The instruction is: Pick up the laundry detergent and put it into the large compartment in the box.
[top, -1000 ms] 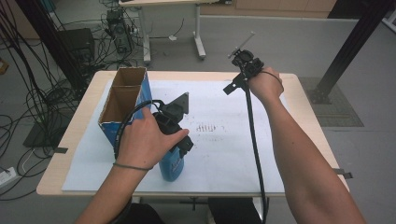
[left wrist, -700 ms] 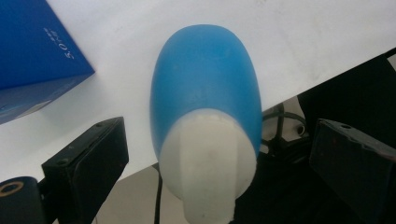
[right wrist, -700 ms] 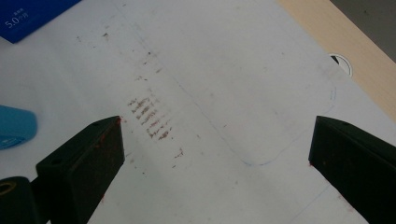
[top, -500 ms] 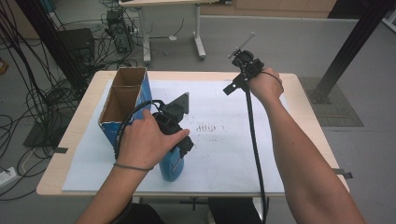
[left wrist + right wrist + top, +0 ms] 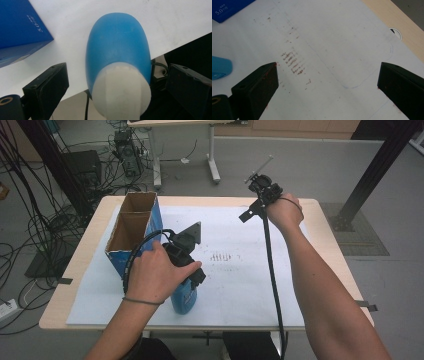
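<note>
A blue bottle point(image 5: 184, 298) with a white cap stands on the white sheet near the table's front edge. My left gripper point(image 5: 188, 271) is lowered over it from above. In the left gripper view the bottle point(image 5: 117, 50) sits between the two black jaws of that gripper point(image 5: 117, 83), which stand wide apart with a gap on each side. The left gripper is open. My right gripper point(image 5: 256, 204) hangs over the far right part of the table. It is open point(image 5: 328, 83), with bare paper between its jaws. The bottle's edge point(image 5: 220, 67) shows at the left of the right gripper view.
An open-topped blue cardboard box point(image 5: 131, 227) stands left of the bottle, close to my left hand. A white paper sheet point(image 5: 240, 285) covers most of the wooden table and bears reddish-brown smudges point(image 5: 293, 62) in its middle. A cable hole point(image 5: 396, 33) lies by the table's edge.
</note>
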### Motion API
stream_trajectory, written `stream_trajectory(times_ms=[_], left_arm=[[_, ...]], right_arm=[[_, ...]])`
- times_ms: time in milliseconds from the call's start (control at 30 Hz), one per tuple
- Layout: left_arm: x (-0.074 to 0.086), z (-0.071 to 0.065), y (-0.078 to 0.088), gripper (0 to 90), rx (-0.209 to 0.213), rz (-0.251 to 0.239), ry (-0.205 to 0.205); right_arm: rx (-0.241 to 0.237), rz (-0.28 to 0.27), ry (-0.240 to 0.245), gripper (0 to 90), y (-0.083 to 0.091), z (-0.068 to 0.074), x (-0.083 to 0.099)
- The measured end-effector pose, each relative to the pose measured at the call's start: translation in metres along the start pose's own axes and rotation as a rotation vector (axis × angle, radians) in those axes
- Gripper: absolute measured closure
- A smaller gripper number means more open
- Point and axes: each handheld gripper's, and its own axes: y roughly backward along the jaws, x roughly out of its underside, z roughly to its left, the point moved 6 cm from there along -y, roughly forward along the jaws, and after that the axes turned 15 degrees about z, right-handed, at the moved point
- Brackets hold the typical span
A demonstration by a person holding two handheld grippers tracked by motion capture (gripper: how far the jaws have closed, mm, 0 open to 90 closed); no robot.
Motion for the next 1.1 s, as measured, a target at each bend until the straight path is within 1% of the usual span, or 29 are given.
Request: stream_trajectory(times_ms=[233, 267, 400, 467, 500, 567, 600, 667, 700, 867, 967, 1100], left_arm=[[-0.0024, -0.0017, -0.0057, 5.7, -0.006, -0.001, -0.002], [-0.0023, -0.0015, -0.0059, 8.0, -0.007, -0.003, -0.002], [-0.0027, -0.001, -0.0076, 9.4, -0.013, -0.007, 0.001], [-0.0036, -0.0016, -0.0091, 11.6, -0.008, -0.003, 0.002], [-0.0039, -0.0017, -0.0092, 14.2, -0.012, -0.001, -0.002], [-0.0044, -0.0029, -0.0093, 15.4, -0.018, 0.003, -0.003], [-0.0046, -0.0031, -0.0093, 19.2, -0.018, 0.004, -0.004], [-0.0047, -0.0034, -0.0089, 20.6, -0.02, 0.006, -0.003], [-0.0048, -0.0033, -0.0088, 23.8, -0.021, 0.009, -0.002], [-0.0055, -0.0026, -0.0087, 25.8, -0.017, 0.012, -0.002], [-0.006, -0.003, -0.0092, 27.6, -0.02, 0.014, 0.005], [-0.0063, -0.0027, -0.0102, 31.1, -0.02, 0.016, 0.007]], right_arm=[[-0.005, 0.0, 0.0, 3.3, -0.0018, -0.0004, 0.0005], [-0.004, 0.0, 0.001, 3.4, -0.0013, -0.0001, 0.0005], [-0.001, 0.0, 0.001, 3.3, -0.001, -0.0001, 0.0007], [-0.001, 0.002, -0.002, 3.3, -0.0009, -0.0002, 0.0008], [-0.003, 0.0, 0.001, 3.4, -0.0014, -0.0009, 0.0011], [-0.004, 0.002, 0.0, 3.4, -0.0016, -0.0009, 0.001], [-0.001, 0.002, 0.001, 3.3, -0.001, -0.0008, 0.001], [-0.001, 0.002, 0.0, 3.4, -0.0009, -0.0005, 0.001], [0.002, 0.004, 0.0, 3.3, -0.0006, -0.0004, 0.0008], [0.0, 0.003, 0.0, 3.3, -0.0009, -0.0007, 0.0011], [-0.004, 0.003, -0.004, 3.4, -0.001, -0.0003, 0.0009], [0.003, 0.003, 0.003, 3.4, -0.0011, 0.0004, 0.0001]])
